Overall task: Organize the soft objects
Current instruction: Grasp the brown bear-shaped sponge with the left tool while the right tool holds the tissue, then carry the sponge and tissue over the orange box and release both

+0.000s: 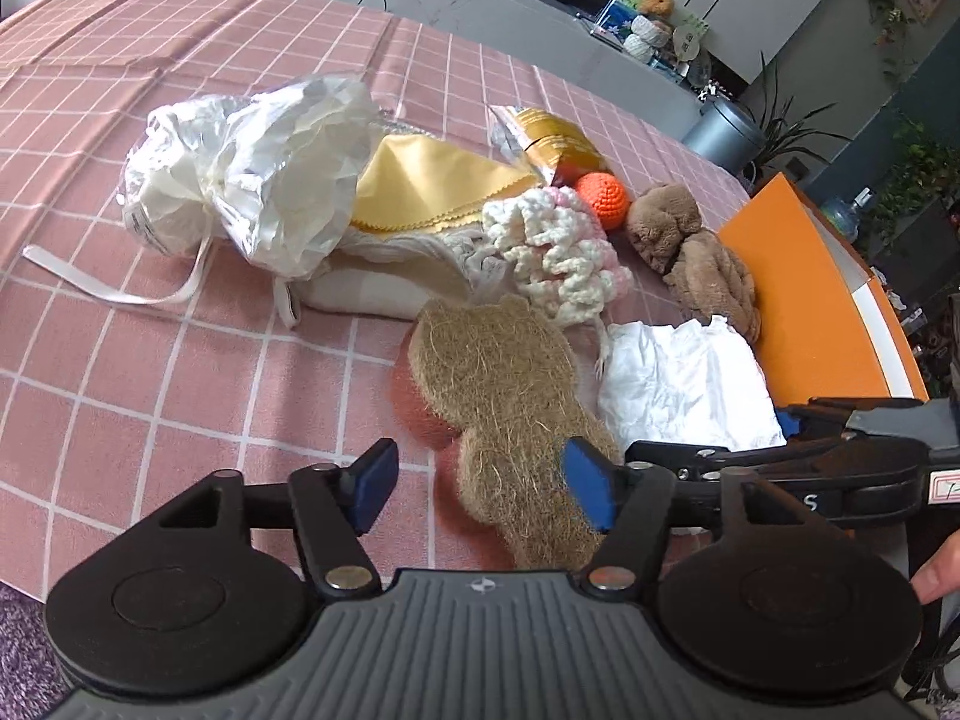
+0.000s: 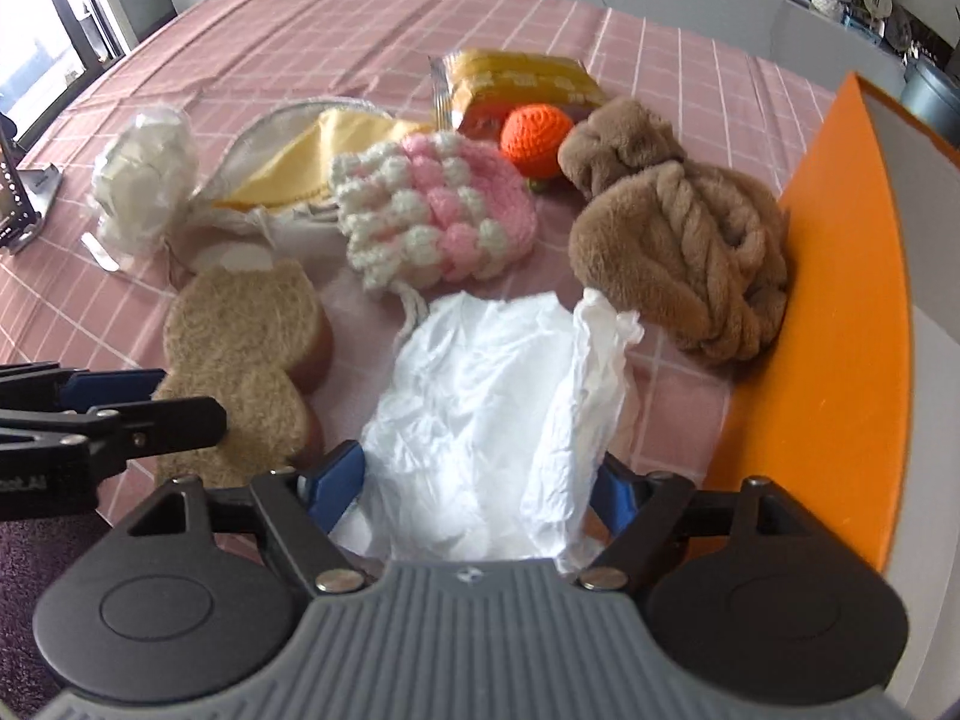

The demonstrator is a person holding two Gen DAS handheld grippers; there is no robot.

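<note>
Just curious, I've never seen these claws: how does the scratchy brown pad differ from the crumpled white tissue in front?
The brown pad is coarse, fibrous and holds a peanut-like outline; the white tissue is smooth, thin and crumpled shapeless. The pad lies between the left claw's open fingers, the tissue between the right claw's. Both rest on the pink checked cloth.

Little can be read. The right gripper shows a lone white "S" on its black body – seen from the left wrist. From the right wrist, the left gripper carries pale letters ending "…oot.AI", the start cut off.
</note>
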